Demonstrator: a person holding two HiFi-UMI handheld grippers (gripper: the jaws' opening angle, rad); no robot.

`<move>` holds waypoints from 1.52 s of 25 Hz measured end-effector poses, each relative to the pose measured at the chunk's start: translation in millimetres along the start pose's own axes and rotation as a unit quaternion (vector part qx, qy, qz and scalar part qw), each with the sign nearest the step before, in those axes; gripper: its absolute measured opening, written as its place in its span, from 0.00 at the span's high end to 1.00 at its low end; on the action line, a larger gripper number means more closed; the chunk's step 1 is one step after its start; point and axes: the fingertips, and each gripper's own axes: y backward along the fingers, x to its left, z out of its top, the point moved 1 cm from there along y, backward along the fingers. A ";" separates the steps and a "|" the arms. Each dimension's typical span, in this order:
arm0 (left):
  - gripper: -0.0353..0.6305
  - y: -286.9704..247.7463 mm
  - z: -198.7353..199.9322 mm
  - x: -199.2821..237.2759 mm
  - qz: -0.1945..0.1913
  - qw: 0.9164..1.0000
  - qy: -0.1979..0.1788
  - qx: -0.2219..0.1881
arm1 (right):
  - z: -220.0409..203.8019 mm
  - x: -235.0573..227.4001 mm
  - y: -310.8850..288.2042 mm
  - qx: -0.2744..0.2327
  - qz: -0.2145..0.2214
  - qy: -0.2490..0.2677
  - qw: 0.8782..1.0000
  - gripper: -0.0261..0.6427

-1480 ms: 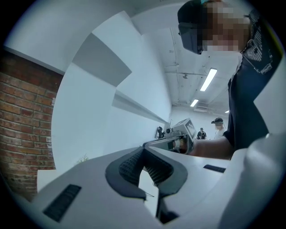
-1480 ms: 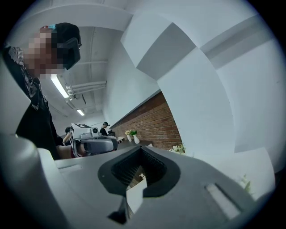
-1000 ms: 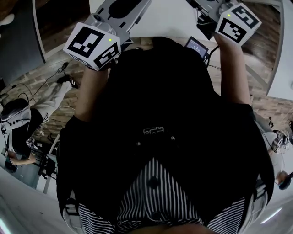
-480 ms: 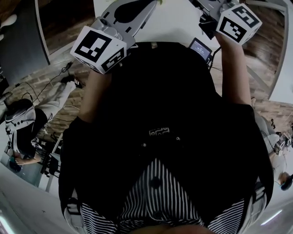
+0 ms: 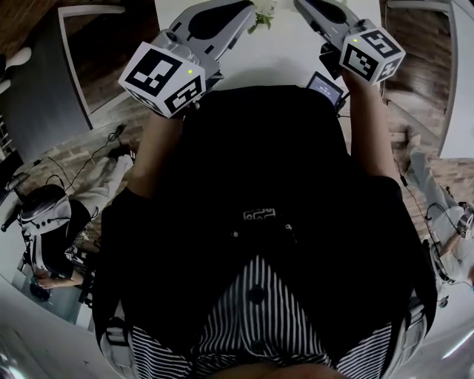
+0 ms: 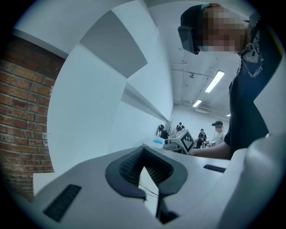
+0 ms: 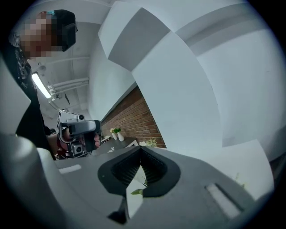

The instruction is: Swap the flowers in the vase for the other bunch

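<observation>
**Change of state.** In the head view the white table (image 5: 292,44) reaches further into the frame at 12 o'clock than it did a second ago. A bunch of flowers (image 5: 262,13), absent then, now shows at the top edge between the two tools. Both grippers have come forward toward the table. Judgement: the approach is under way, but no stem is taken yet, so the swap itself has not begun.

**Gripper state.**
- Left gripper (image 6: 143,151), at 11 o'clock in the head view: the jaws are pressed together at the tips with nothing between them.
- Right gripper (image 7: 141,150), at 1 o'clock: the jaws are likewise pressed together and empty. A green leaf (image 7: 136,191) shows only through the gap behind the pads, beyond the tool.

**Limits of view.**
- The flowers are cut off by the frame edge and no vase can be made out around them. It therefore cannot be told whether this is the bunch to remove or the replacement.
- The operator's dark torso (image 5: 259,207) fills the centre of the head view and hides the near table edge.
</observation>
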 end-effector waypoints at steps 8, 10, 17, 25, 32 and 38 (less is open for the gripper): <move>0.94 16.0 -15.2 13.1 -0.009 1.000 0.027 -0.003 | -58.2 -10.0 -19.0 0.057 -0.037 -0.012 0.998 0.95; 0.94 14.4 -23.1 14.6 -0.009 1.000 0.029 0.002 | -69.3 -12.9 -21.4 0.066 -0.036 -0.012 0.997 0.95; 0.94 21.9 -39.6 22.6 0.003 0.998 0.057 0.000 | -86.6 4.3 -32.3 0.104 -0.016 0.004 0.994 0.88; 0.94 40.8 -45.7 35.5 0.018 0.996 0.091 -0.011 | -104.1 7.4 -48.1 0.133 -0.010 -0.003 0.991 0.64; 0.94 52.9 -45.3 42.5 0.036 0.992 0.119 -0.026 | -132.7 -5.0 -58.7 0.171 -0.037 -0.003 0.985 0.49; 0.94 61.8 -50.4 43.5 0.051 0.991 0.124 -0.024 | -148.6 -18.4 -75.7 0.187 -0.045 0.003 0.981 0.40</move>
